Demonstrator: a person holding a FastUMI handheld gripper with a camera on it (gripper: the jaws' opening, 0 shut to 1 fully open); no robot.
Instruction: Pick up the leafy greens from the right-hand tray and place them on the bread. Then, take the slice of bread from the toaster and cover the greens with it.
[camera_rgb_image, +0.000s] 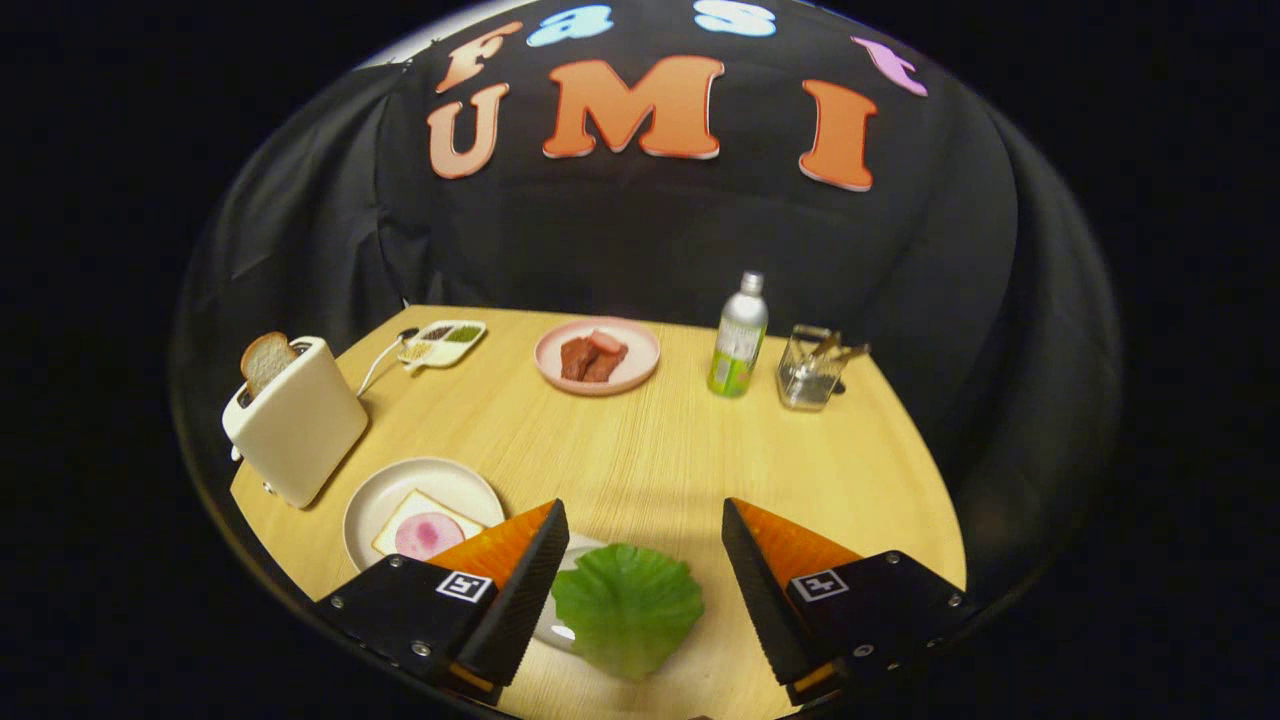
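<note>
Jaws spread wide over the lettuce leaf, nothing lifted yet.

The gripper (640, 575) hangs above the near edge of the bench (650, 440) with its jaws well apart and holding nothing; the lettuce leaf (628, 606) lies between them on its small pale tray (553, 628), touching neither finger as far as can be told; beside the left finger a white plate (400, 490) carries the open slice of bread (425, 528) with a pink round of meat (428, 535) on top, no greens on it; beyond that plate the white toaster (295, 420) holds the second slice (266, 361) upright in its slot; judging by this, the task is at its very start: the leaf has to be gripped and carried to the plate, and the toaster slice fetched to cover it.
</note>
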